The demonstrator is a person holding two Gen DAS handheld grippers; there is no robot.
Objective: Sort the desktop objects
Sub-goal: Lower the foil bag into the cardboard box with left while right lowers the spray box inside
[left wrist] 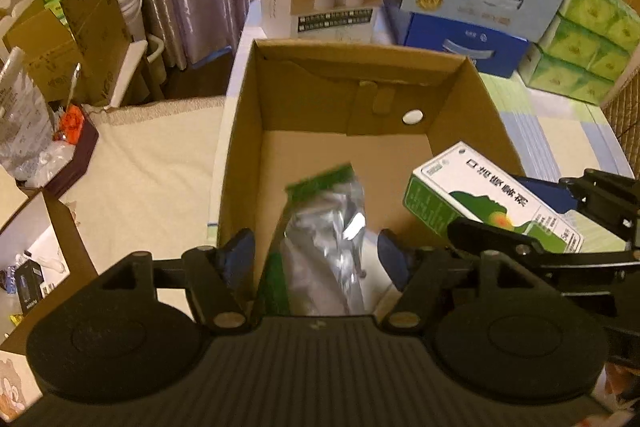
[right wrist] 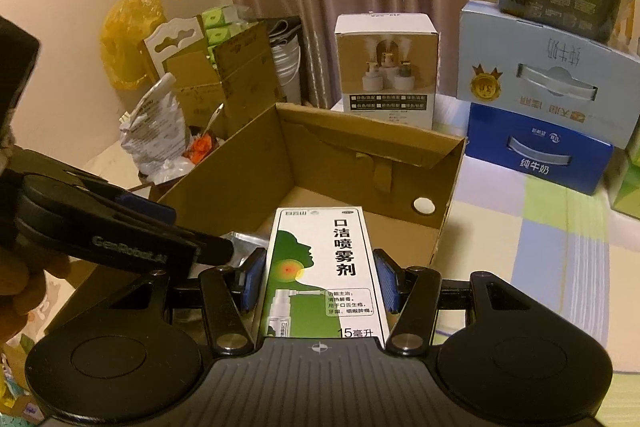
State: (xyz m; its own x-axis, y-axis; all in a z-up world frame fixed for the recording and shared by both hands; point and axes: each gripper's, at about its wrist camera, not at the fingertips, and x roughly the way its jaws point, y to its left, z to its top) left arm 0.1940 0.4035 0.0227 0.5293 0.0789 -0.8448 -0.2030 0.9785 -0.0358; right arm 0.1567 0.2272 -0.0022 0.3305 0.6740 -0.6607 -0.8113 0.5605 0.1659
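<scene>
The left gripper [left wrist: 316,255] is hanging over the open brown cardboard box [left wrist: 248,131], fingers spread clear of the silver-and-green foil pouch [left wrist: 324,235], which looks blurred, likely dropping inside. At 3 o'clock, the right gripper [right wrist: 320,281] is clamping the white-and-green spray carton [right wrist: 324,267] by its sides. It is best lowering the carton past the rim, beside the pouch, before letting go.

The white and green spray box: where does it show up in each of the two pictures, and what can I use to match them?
Left wrist view: the spray box sits right of centre, tilted, over the cardboard box's near right corner.
Right wrist view: the spray box is at bottom centre, clamped between the right gripper pads.
Shared landmark: the open cardboard box, with a white round sticker inside.
</scene>
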